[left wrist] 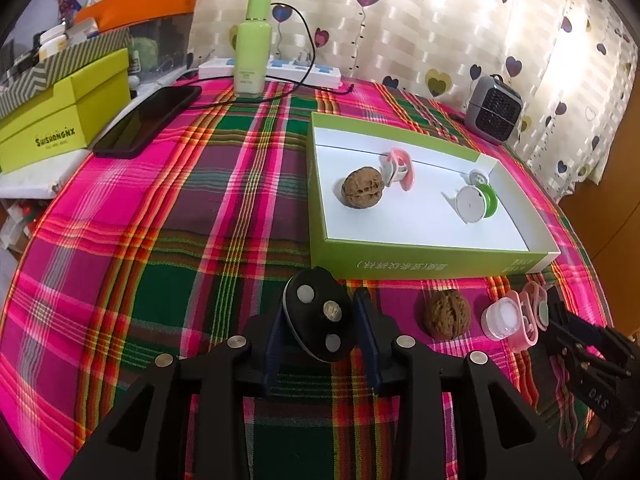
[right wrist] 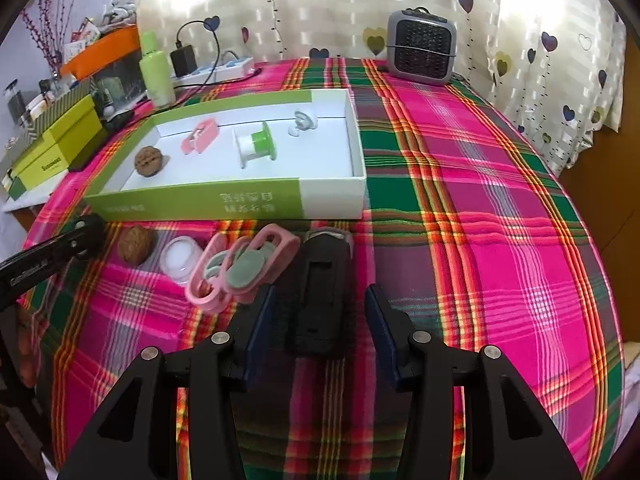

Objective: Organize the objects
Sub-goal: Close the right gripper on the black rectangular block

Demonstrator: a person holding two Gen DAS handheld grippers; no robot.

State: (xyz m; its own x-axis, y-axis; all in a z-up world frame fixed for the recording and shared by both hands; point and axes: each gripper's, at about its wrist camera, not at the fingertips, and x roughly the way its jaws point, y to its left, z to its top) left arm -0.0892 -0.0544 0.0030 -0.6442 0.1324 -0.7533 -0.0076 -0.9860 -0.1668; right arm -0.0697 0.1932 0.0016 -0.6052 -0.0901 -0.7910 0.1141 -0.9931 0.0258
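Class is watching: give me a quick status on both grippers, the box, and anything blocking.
Left gripper around black disc, grip unclear. Right gripper open, straddling black case. Green box holds four items. Path clear.

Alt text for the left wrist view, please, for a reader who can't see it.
The left gripper has a black disc between its jaws on a plaid tablecloth. Ahead, an open green box holds a walnut, a pink clip and a green spool; before it lie a second walnut, a small jar and pink clips.
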